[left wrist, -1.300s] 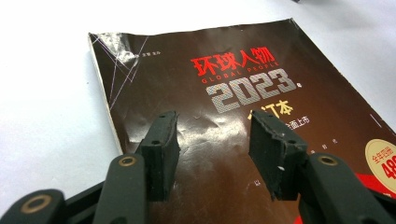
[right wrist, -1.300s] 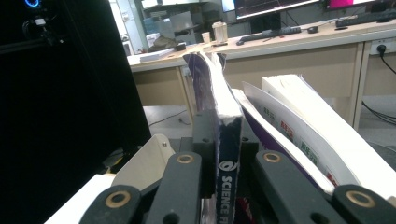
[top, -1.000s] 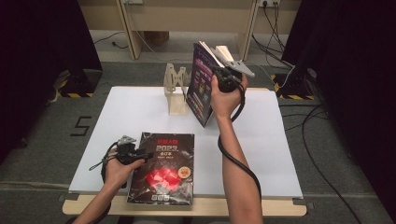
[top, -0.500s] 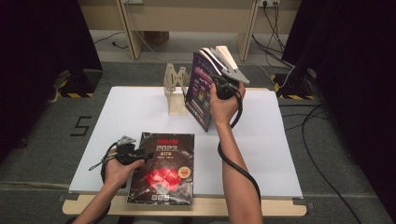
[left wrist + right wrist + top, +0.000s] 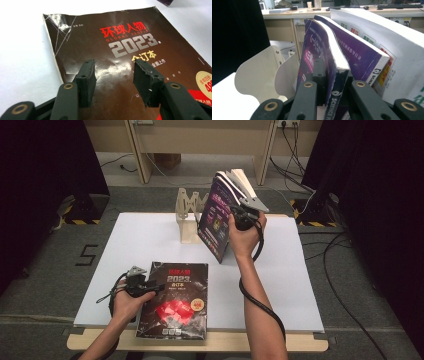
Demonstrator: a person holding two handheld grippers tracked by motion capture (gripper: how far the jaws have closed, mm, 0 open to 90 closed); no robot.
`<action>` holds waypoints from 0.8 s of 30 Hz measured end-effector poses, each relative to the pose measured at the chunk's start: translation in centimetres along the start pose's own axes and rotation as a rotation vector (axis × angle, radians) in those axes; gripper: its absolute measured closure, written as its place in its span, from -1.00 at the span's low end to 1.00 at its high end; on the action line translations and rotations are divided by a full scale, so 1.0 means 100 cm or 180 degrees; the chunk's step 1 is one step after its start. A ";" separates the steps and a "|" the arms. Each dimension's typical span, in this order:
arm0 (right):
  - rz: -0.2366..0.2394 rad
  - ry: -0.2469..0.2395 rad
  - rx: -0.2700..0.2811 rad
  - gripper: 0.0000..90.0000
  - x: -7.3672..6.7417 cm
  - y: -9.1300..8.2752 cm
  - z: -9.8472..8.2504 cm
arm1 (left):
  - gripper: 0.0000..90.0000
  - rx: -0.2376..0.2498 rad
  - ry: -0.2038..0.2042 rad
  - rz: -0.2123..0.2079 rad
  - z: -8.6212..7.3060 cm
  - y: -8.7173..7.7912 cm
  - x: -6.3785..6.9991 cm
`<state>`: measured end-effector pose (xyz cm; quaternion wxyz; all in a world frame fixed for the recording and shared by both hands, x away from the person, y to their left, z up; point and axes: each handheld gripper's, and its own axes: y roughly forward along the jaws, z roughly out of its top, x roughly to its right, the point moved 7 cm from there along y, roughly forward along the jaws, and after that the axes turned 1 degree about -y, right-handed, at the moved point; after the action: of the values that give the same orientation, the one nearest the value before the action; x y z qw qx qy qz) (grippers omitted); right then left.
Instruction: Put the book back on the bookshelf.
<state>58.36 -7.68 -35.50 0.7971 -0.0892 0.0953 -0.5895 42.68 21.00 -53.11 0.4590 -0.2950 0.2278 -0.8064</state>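
Tabletop (image 5: 150, 240): white, filling the middle of the high view.
Left tool (image 5: 113, 75): at the lower left of the high view (image 5: 141, 285), held in the person's left hand (image 5: 127, 302); its 2 jaws are spread apart, hovering over the near left part of the dark magazine's cover. Whether they touch the cover cannot be told.
Dark magazine (image 5: 175, 302): lies flat at the tabletop's front edge, lower centre of the high view; the left gripper view (image 5: 120, 50) shows red characters and "2023" on its creased cover.
Right tool (image 5: 332, 82): raised in the right hand (image 5: 245, 237), upper centre of the high view (image 5: 240, 215); its jaws are pinching the purple magazine near the spine.
Purple magazine (image 5: 322, 55): upright and tilted, held above the tabletop, upper centre of the high view (image 5: 216, 217).
Other books (image 5: 372, 45): 2, 1 purple and 1 white, just right of the held one in the right gripper view.
Rack (image 5: 189, 212): pale, with divider plates, at the tabletop's back, just left of the purple magazine; also at the left of the right gripper view (image 5: 262, 72).
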 end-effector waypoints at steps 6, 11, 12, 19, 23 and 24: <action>-0.0034 -0.0031 -0.0062 0.67 -0.001 -0.007 0.000 | 0.15 0.0007 0.0003 -0.0002 0.001 -0.002 -0.001; 0.0114 0.0125 -0.0077 0.66 0.000 -0.017 0.000 | 0.15 0.0002 0.0010 -0.0001 0.000 -0.002 0.000; 0.0140 0.0163 -0.0083 0.65 0.000 -0.018 0.002 | 0.15 0.0006 0.0003 0.0002 0.000 -0.001 0.000; 0.0252 0.0287 -0.0190 0.60 0.004 -0.016 0.011 | 0.15 0.0024 0.0005 0.0004 0.001 -0.001 0.001; 0.0244 0.0309 -0.0204 0.59 0.004 -0.013 0.011 | 0.15 0.0022 0.0008 0.0000 0.001 -0.001 0.001; 0.0241 0.0311 -0.0204 0.59 0.004 -0.013 0.011 | 0.15 0.0023 0.0007 0.0000 0.001 -0.001 0.001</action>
<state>57.62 -8.43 -34.10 0.8100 -0.0821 0.1562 -0.5593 42.68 20.95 -52.93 0.4598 -0.2924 0.2255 -0.8076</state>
